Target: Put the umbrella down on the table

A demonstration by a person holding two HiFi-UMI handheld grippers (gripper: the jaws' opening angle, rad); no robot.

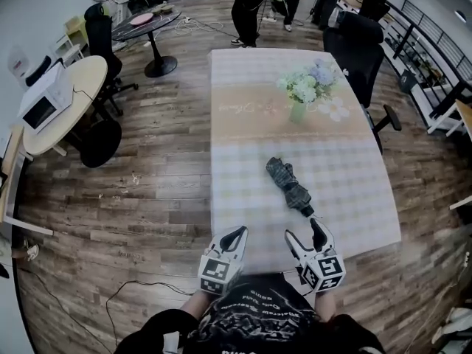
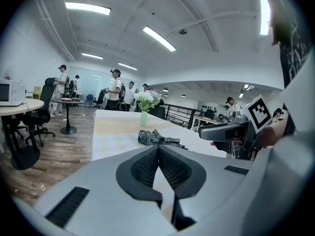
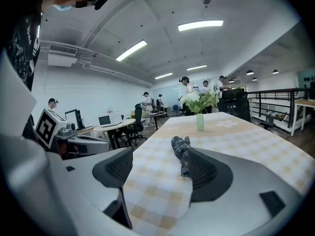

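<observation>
A folded dark umbrella (image 1: pixel 289 185) lies on the checked tablecloth of the long table (image 1: pixel 346 168), handle end toward me. Both grippers hover over the table's near edge, short of the umbrella. My right gripper (image 1: pixel 304 231) stands open with nothing between its fingers, just behind the umbrella's handle. In the right gripper view the umbrella (image 3: pixel 179 145) shows past the open right gripper (image 3: pixel 160 154), partly hidden by the right-hand jaw. My left gripper (image 1: pixel 237 233) is shut and empty, to the left. The left gripper view has the left gripper (image 2: pixel 158 148) with pads together and the umbrella (image 2: pixel 156 138) beyond.
A vase of flowers (image 1: pixel 304 91) stands further up the table. A black office chair (image 1: pixel 361 46) is at the table's far right. A round table with a microwave (image 1: pixel 44 102) and dark chairs stand left. People stand at the far end (image 1: pixel 251 6). A cable (image 1: pixel 125 293) lies on the floor.
</observation>
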